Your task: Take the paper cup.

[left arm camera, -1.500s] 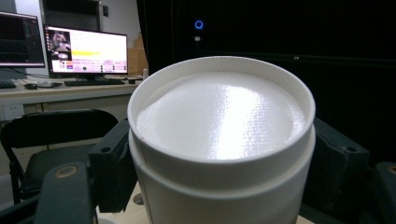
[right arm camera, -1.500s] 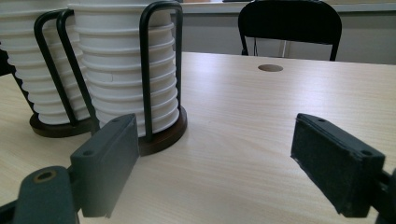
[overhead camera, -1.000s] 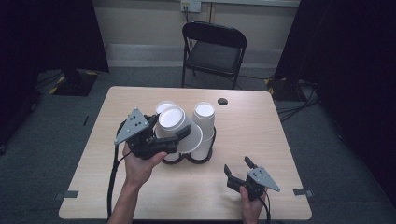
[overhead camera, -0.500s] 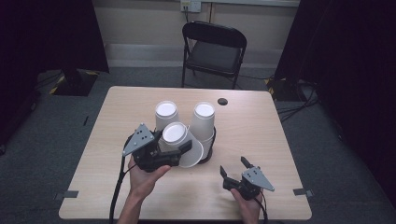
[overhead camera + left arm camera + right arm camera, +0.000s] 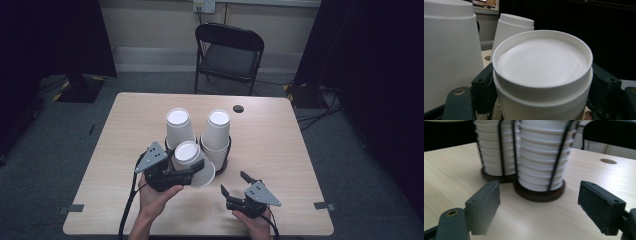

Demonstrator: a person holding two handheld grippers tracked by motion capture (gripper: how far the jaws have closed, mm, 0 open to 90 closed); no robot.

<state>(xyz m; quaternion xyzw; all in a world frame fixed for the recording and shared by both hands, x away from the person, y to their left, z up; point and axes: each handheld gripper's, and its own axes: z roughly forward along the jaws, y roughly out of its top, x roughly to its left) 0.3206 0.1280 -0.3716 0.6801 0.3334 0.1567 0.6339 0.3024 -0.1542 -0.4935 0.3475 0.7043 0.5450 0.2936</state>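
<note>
Cup clamped in my left tongs, right tongs gaping, closing slightly – too-hard squeeze crumples it – could topple the stacks.

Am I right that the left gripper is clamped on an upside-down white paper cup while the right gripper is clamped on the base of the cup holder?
Not quite. The left gripper is indeed clamped on the upside-down white cup. The right gripper, though, grips nothing: the right gripper view shows its jaws spread wide over bare table, short of the cup holder.
</note>
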